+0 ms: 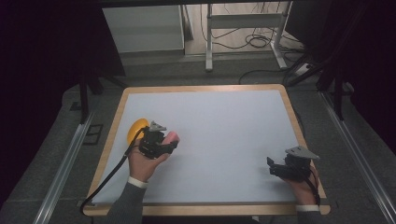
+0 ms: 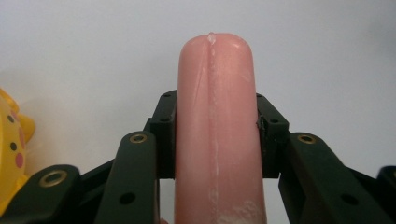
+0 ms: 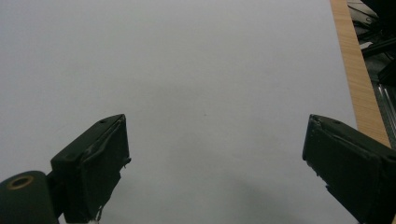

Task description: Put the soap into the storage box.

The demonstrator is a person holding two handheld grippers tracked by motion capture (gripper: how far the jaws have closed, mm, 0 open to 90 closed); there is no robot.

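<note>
A pink sausage-shaped toy (image 2: 215,121) stands between the jaws of my left gripper (image 2: 215,135), which is shut on it; its rounded tip sticks out past the jaws. In the high view the left gripper (image 1: 169,141) is at the table's left with the pink toy (image 1: 173,136) poking out to the right. A yellow toy (image 1: 137,129) with pink and dark spots lies just left of it, also seen as the yellow toy (image 2: 11,154) at the left edge of the left gripper view. My right gripper (image 3: 215,163) is open over bare white table, near the front right corner (image 1: 275,169).
The white table top (image 1: 219,135) has a wooden rim (image 1: 293,116), seen close on the right in the right gripper view (image 3: 357,70). Black cable (image 1: 109,177) trails from the left gripper off the front left edge. Behind the table are a desk frame and floor cables.
</note>
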